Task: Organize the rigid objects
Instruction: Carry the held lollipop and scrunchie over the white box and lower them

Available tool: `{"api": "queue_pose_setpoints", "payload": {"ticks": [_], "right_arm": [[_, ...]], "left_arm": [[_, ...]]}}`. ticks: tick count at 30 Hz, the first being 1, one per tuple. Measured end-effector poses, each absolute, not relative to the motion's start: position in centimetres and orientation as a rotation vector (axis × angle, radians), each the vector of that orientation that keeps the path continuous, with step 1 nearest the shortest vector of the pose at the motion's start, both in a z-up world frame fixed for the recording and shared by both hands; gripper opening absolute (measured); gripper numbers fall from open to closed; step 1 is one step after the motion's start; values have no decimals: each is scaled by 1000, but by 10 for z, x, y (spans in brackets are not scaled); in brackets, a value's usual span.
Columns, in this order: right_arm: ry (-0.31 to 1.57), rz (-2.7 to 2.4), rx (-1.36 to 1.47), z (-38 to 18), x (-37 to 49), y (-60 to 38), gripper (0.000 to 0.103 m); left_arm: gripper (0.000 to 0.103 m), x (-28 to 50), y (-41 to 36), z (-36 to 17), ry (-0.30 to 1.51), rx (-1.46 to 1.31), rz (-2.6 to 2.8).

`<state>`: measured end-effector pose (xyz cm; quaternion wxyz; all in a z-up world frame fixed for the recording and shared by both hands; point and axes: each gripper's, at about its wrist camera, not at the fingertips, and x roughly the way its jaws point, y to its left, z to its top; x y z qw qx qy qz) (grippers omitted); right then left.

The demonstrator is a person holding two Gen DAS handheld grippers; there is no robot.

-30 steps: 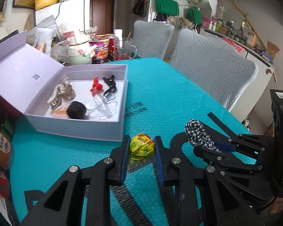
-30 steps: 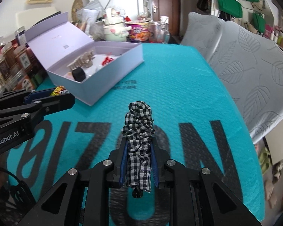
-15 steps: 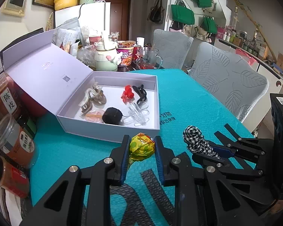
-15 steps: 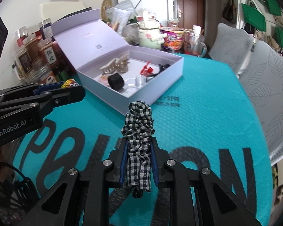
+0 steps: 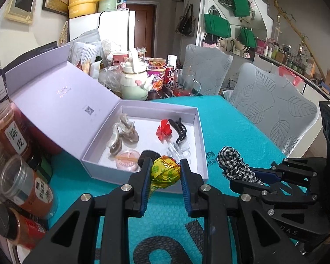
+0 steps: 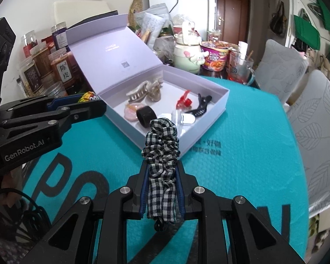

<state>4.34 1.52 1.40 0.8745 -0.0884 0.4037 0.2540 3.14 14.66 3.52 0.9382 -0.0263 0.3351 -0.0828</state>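
1. Two grippers: the left gripper (image 5: pixel 165 172) with its fingers closed on one yellow-wrapped candy (image 5: pixel 164 169), and the right gripper (image 6: pixel 161 183) clamped on one checked scrunchie (image 6: pixel 161 151).
2. One open lilac box (image 5: pixel 200 136) on the tabletop (image 5: pixel 235 127).
3. Inside the box: two beige claw clips (image 5: pixel 124 134), one red clip (image 5: pixel 164 131), one black claw clip (image 5: pixel 180 129), one clear clip (image 6: pixel 182 116), one pink round case (image 5: pixel 127 162), one black ring-shaped item (image 6: pixel 145 116).
4. Two grey leaf-patterned chairs (image 5: pixel 272 112).
5. One glass mug (image 5: pixel 186 85).
6. Two instant-noodle cups (image 5: pixel 157 77).
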Motion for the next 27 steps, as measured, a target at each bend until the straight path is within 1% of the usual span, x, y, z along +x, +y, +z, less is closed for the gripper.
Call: {"api": "queue_pose_setpoints", "payload": {"ticks": [13, 27], "right_arm": [[769, 574, -216, 57, 87, 34, 22], [696, 603, -200, 81, 148, 53, 22]], "left_arm": [[25, 81, 166, 72, 594, -24, -158], [25, 135, 179, 99, 528, 0, -164]]}}
